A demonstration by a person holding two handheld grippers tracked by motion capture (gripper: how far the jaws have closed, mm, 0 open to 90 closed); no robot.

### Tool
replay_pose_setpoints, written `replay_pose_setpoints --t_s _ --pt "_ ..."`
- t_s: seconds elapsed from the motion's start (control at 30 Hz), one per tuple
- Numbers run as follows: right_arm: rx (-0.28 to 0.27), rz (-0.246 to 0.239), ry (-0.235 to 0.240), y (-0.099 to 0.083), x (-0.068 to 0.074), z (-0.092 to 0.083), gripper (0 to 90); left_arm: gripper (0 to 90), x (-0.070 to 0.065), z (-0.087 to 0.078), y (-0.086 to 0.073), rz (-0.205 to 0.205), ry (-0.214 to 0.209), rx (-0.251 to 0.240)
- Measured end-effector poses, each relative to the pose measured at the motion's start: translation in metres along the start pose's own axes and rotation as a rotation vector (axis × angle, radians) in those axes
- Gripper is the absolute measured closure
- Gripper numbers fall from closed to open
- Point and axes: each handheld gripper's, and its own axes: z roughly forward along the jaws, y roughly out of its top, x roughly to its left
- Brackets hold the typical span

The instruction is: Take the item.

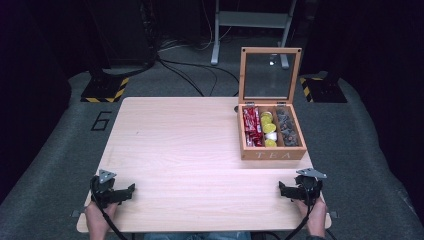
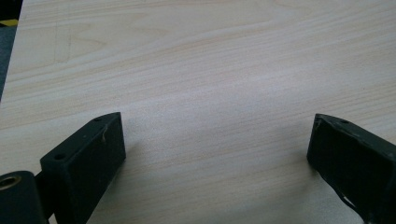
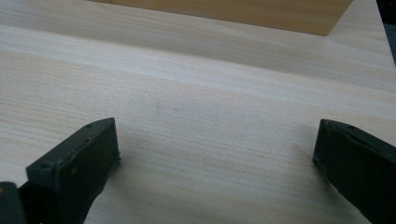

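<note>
The tea box [image 1: 272,135] stands on the far right part of the worktop [image 1: 190,150], its glass-paned lid [image 1: 270,75] raised upright at the back and the word TEA on its front wall. Inside are 3 compartments: red packets [image 1: 251,127] in the left one, yellow and white capsules [image 1: 268,129] in the middle one, dark grey pieces [image 1: 289,127] in the right one. The right gripper [image 1: 286,190] rests at the near right edge of the worktop, in front of the box and apart from it; in the right gripper view its fingers [image 3: 79,163] stand wide apart with only bare wood between them, and the box's wooden side [image 3: 261,11] shows farther ahead. The left gripper [image 1: 127,191] sits at the near left edge, well apart from the box; in the left gripper view its fingers [image 2: 88,158] are likewise spread wide over bare wood, holding nothing.
</note>
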Motion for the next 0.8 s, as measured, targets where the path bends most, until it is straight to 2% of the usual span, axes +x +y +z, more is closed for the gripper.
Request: replay_pose_setpoints --t_s 0.17,0.27,0.63,0.8 --pt "-0.003 -0.023 0.005 -0.0004 0.0008 -0.0008 0.0 4.3 0.0 -0.0001 0.0 0.0 0.001 0.001" --pt "0.008 -0.003 0.01 0.0007 0.0008 -0.0004 0.0 4.3 -0.0001 -0.0001 -0.0001 0.0 0.001 0.001" --pt "0.027 0.002 0.002 0.0023 0.0015 -0.0011 0.8 4.3 0.0 -0.0001 0.0 0.001 0.001 0.001" --pt "0.026 0.005 0.018 0.0029 0.0008 -0.0021 1.9 4.2 -0.0001 -0.0001 0.0 0.0 0.001 0.001"
